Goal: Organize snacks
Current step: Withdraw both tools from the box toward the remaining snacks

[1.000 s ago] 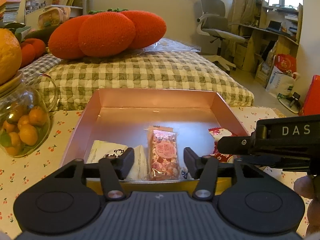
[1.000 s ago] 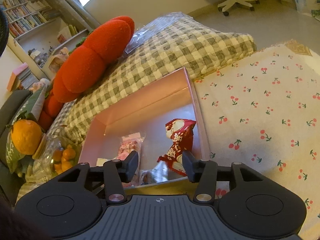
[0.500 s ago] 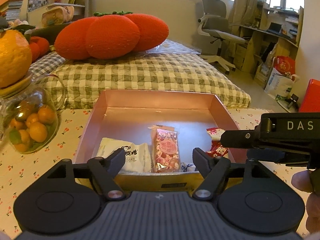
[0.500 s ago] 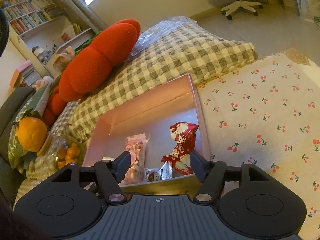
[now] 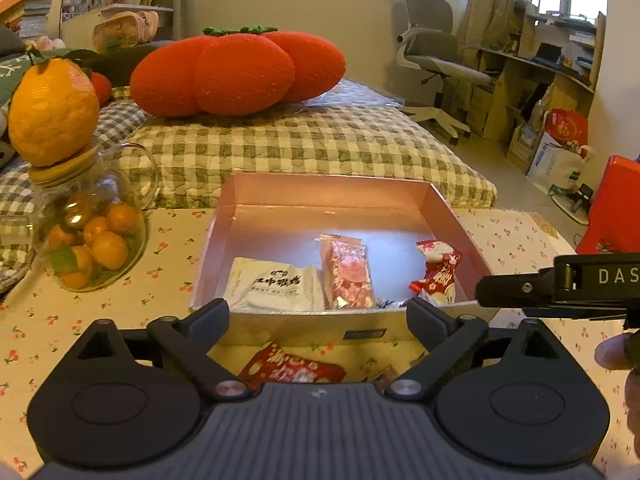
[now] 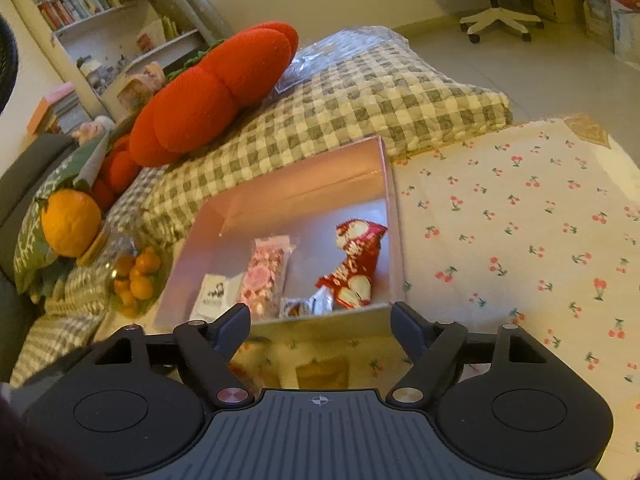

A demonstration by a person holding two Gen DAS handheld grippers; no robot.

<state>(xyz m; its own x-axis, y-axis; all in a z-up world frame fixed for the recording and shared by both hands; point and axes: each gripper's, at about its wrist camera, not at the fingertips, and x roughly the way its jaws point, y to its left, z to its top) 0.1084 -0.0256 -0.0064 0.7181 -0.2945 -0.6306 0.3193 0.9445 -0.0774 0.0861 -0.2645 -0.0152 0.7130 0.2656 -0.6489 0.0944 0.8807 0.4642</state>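
A pink box (image 5: 452, 224) (image 6: 394, 240) on the cherry-print cloth holds a white packet (image 5: 276, 286) (image 6: 214, 294), a pink packet (image 5: 348, 274) (image 6: 266, 274), a red packet (image 5: 438, 274) (image 6: 356, 264) and a small dark wrapper (image 6: 308, 304). Another red snack (image 5: 292, 368) lies on the cloth in front of the box, just under my left gripper (image 5: 318, 312), which is open and empty. My right gripper (image 6: 320, 314) is open and empty in front of the box; it also shows in the left wrist view (image 5: 560, 284) at the right.
A glass jar of small oranges (image 5: 86, 232) with a big orange (image 5: 52, 112) on its lid stands left of the box. A checked cushion (image 5: 304, 148) with a red plush (image 5: 236, 74) lies behind. A red box (image 5: 616, 208) stands at far right.
Both grippers have pulled back from the box and opened wider. The red snack on the cloth in front of the box has come into view.
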